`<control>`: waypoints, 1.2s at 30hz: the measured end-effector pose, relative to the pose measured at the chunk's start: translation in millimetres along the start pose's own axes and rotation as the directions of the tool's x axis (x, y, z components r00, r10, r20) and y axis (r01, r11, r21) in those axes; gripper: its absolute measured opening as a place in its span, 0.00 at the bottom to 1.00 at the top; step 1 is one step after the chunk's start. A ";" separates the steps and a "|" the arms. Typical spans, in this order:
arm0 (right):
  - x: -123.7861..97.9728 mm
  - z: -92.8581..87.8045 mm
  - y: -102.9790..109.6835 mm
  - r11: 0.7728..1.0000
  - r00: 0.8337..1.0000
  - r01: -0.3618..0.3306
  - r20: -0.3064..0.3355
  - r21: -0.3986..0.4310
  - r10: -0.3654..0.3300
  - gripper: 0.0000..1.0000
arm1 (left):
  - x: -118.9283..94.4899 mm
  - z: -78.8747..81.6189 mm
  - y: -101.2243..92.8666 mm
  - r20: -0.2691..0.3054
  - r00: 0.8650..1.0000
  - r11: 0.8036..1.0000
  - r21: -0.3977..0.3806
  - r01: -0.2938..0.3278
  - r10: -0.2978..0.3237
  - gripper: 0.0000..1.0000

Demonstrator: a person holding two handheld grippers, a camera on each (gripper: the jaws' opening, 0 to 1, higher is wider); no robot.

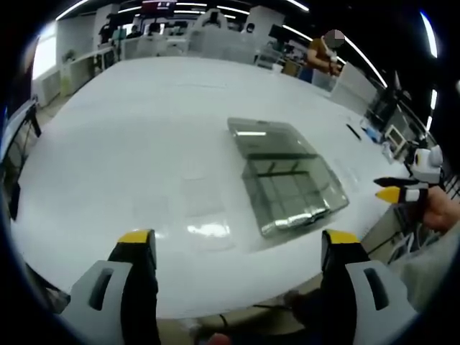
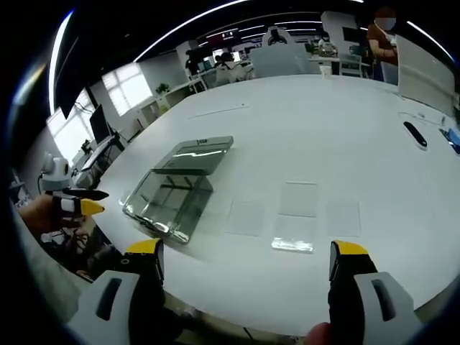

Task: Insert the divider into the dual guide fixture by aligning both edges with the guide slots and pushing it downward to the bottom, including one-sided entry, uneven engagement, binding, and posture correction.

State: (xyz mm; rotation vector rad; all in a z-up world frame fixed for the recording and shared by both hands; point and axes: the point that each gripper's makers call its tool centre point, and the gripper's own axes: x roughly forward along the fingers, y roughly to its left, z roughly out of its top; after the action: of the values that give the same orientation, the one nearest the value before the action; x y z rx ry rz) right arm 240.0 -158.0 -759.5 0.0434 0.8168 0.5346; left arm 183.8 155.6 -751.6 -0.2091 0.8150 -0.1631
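A clear box-like guide fixture (image 1: 287, 180) with inner partitions lies on the white table (image 1: 129, 129), right of centre in the left gripper view. Several thin clear divider sheets (image 1: 205, 198) lie flat to its left. My left gripper (image 1: 238, 241) hangs open over the near table edge, holding nothing. In the right gripper view the fixture (image 2: 180, 188) sits at left and the flat sheets (image 2: 298, 199) lie to its right on the table (image 2: 323, 115). My right gripper (image 2: 248, 251) is open and holds nothing. Each gripper shows at the other view's side, left gripper (image 2: 79, 203) and right gripper (image 1: 401, 188), each in a hand.
A slim black object (image 2: 415, 134) lies on the far side of the table, also seen as a black object (image 1: 353, 131). A person (image 1: 325, 54) stands beyond the table. Desks and monitors line the room's back. The near table edge runs just ahead of both grippers.
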 end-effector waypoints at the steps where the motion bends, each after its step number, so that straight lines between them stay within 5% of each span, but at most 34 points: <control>1: -0.2 -0.1 -0.4 1.000 1.000 0.001 -0.001 -0.003 -0.001 0.95 | -0.3 -0.5 -0.1 -0.001 1.000 1.000 0.001 0.000 0.000 0.93; 36: 11.6 6.3 -8.4 1.000 1.000 -0.015 -0.017 -0.009 0.015 0.89 | 4.2 5.4 -7.4 0.002 1.000 1.000 -0.002 0.029 -0.028 0.90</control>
State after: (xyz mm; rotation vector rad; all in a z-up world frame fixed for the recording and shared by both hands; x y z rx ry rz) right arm 254.6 -158.8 -765.1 0.0371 0.8308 0.5531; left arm 190.1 148.1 -749.1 -0.2225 0.8100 -0.1889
